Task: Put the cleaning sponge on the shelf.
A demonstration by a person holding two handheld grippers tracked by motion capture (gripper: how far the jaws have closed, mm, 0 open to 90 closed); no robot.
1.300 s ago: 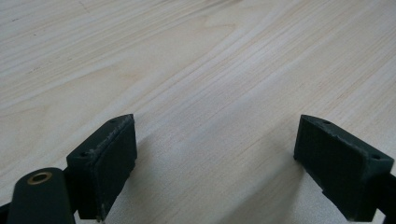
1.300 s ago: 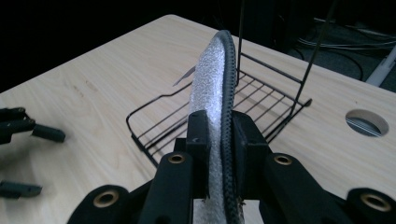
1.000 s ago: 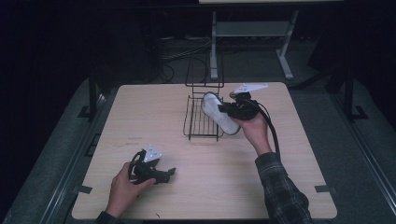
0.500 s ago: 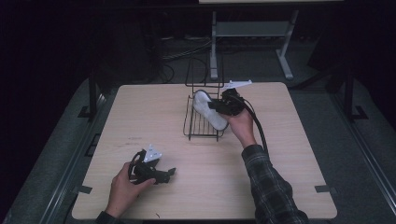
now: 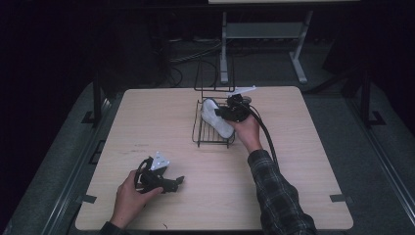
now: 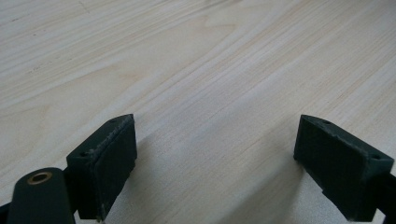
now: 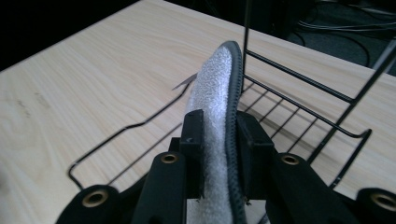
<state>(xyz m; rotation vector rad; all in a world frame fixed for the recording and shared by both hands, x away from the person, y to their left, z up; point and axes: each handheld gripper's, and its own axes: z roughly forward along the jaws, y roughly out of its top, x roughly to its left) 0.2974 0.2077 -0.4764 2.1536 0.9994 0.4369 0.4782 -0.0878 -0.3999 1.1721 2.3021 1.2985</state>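
Observation:
A white fleecy pad with a dark rim (image 5: 216,119), shaped like an insole, is held on edge over the floor of a black wire rack (image 5: 211,140) in the middle of the table. My right gripper (image 5: 223,113) is shut on it from the rack's right side. In the right gripper view both jaws press the pad (image 7: 217,79) between them, with the rack's wires (image 7: 299,82) under and behind it. My left gripper (image 5: 178,181) lies on the table near the front left, held by a hand. It is open, with bare wood between its jaws (image 6: 215,158).
The light wooden table (image 5: 303,161) has open surface around the rack. The rack's tall wire back (image 5: 214,73) rises at its far side. Beyond the table a white metal stand (image 5: 262,34) and cables (image 5: 191,56) sit on the dark floor.
My right gripper has carried the pad leftward and away from the person, lowering it over the rack's floor. The left gripper has stayed where it was.

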